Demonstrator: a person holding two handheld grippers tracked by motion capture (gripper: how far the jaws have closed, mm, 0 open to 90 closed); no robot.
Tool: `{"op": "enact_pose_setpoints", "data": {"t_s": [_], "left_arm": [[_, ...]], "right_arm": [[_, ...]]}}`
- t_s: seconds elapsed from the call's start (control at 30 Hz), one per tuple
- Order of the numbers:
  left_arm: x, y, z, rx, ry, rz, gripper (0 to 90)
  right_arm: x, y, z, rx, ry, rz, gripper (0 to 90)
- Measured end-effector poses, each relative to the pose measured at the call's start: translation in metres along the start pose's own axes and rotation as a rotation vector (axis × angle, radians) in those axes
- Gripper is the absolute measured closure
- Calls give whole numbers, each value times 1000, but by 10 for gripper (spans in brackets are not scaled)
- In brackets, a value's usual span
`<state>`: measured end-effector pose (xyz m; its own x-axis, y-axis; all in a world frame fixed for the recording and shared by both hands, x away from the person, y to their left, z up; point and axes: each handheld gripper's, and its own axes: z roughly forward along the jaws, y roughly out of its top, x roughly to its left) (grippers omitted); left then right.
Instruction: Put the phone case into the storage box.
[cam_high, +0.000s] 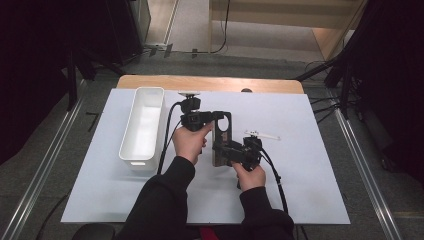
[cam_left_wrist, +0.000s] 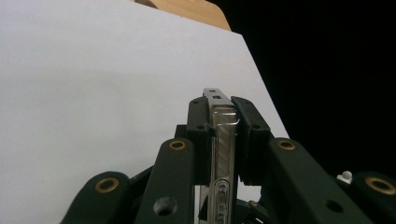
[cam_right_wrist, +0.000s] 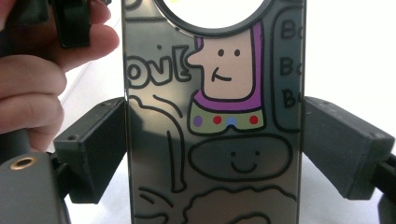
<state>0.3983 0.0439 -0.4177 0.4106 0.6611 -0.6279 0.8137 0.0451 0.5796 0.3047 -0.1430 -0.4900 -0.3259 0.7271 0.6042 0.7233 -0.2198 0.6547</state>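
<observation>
Right now both pairs of jaws are clamped on one phone case, lifted over the middle of the white mat: the left gripper pinches its thin faces, the right gripper its long edges. Pulling apart or twisting could bend it; loosening either could drop it, well right of the white bin.

Left gripper clamped on phone case, edge-on, upright between jaws. White sheet behind case.
</observation>
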Motion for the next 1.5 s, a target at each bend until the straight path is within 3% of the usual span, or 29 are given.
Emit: {"op": "enact_pose_setpoints", "data": {"t_s": [0.13, 0.47, 0.53, 0.63, 0.9, 1.0, 1.33, 1.5], "left_arm": [[-1, 1, -1, -2, -19, -12, 780], [-3, 3, -2, 11, -32, 3, 791], [-3, 3, -2, 10, -31, 6, 792], [-4, 3, -3, 9, -39, 7, 792], [-5, 5, -4, 19, -25, 41, 792], [-5, 6, -5, 22, -23, 50, 792], [-5, 7, -6, 70, 3, 95, 791], [-2, 9, -10, 76, 8, 109, 790]], "right_arm": [[2, 3, -1, 9, -2, -6, 104], [-1, 6, -3, 18, 15, -22, 97], [0, 6, -3, 28, 3, -33, 16], [-1, 5, -2, 48, 17, -37, 0], [-4, 7, -5, 85, 24, -39, 0], [-8, 9, -6, 102, 47, -25, 0], [-13, 19, -8, 176, 14, -67, 0], [-16, 24, -11, 191, 4, -59, 0]]}}
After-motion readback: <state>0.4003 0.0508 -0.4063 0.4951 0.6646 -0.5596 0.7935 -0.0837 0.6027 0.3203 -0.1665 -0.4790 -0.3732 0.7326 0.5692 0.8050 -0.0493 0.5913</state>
